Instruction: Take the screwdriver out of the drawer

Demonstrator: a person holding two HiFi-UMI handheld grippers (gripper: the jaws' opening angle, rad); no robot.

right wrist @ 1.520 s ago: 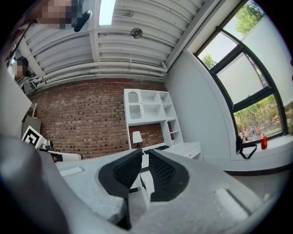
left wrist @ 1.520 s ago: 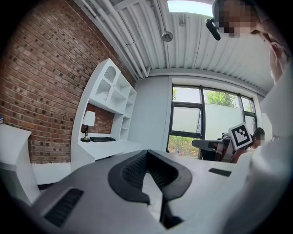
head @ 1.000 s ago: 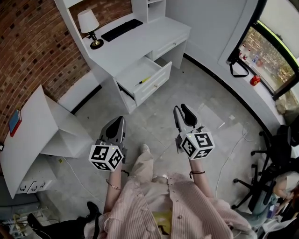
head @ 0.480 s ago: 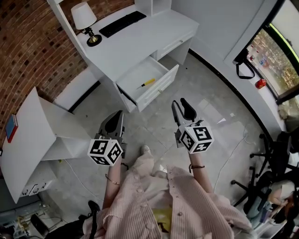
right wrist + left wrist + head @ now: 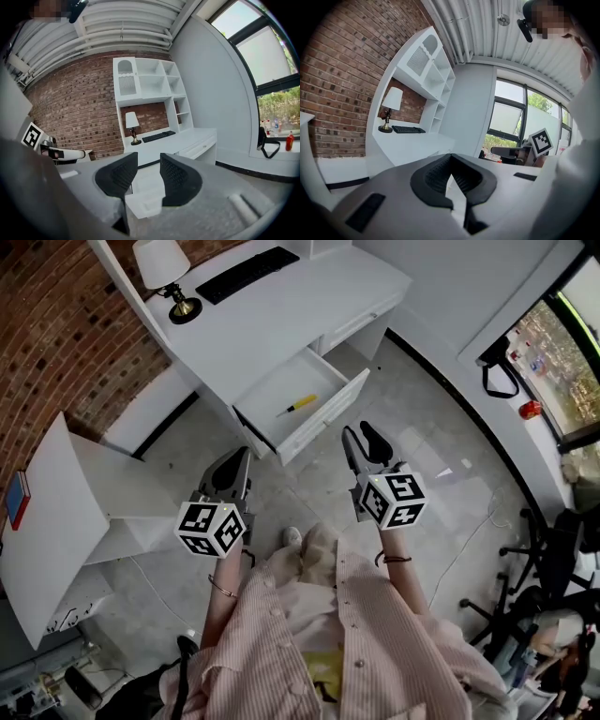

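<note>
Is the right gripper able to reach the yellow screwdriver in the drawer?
Probably, once closer: the drawer is open, nothing covers the screwdriver, and the right gripper, its empty jaws just opened wider, is short of it.

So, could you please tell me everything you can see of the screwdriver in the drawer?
The screwdriver is small, with a yellow handle and a thin dark shaft. It lies flat and slanted on the floor of the open white drawer, roughly mid-drawer. Only the drawer floor touches it.
</note>
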